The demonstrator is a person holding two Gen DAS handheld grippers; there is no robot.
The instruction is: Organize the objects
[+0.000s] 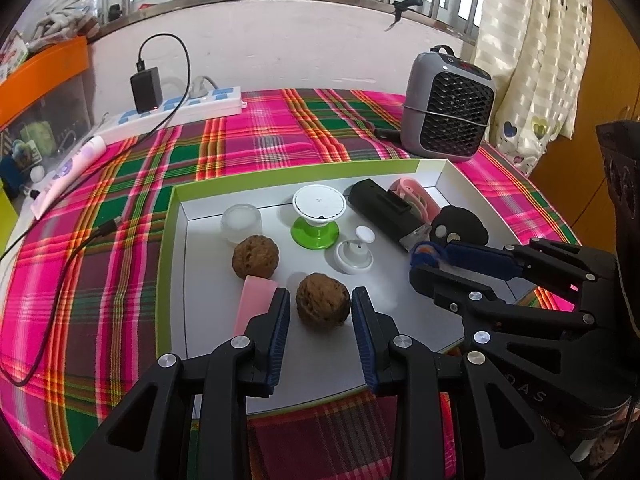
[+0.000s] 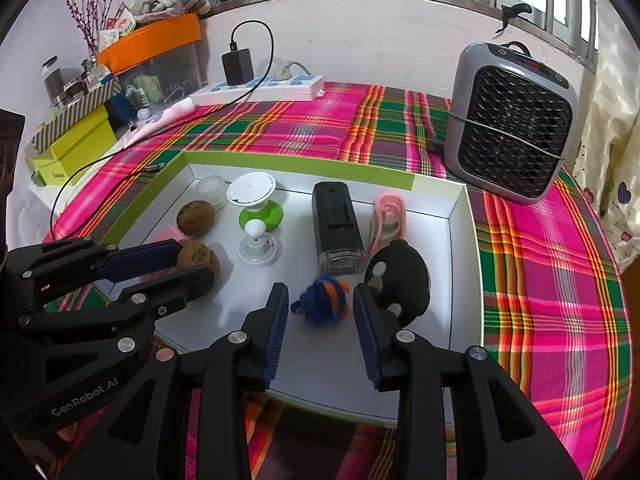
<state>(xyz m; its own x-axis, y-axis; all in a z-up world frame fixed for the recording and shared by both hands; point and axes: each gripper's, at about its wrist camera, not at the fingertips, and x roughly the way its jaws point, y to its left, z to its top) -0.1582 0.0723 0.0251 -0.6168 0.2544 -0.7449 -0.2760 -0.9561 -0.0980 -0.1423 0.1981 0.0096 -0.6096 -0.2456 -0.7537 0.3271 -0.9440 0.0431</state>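
The left gripper (image 1: 320, 312) is spread, its pads flanking a brown, wrinkled walnut (image 1: 323, 305) without touching it. A second walnut (image 1: 255, 257) lies just ahead and to its left, making two. A pink block (image 1: 254, 300) sits beside the left finger. The right gripper (image 2: 320, 308) is also spread, around a blue and orange yarn ball (image 2: 322, 300), the only one. Everything lies in a white tray (image 2: 460, 240) with a green rim, along with one black box (image 2: 338, 228) farther ahead.
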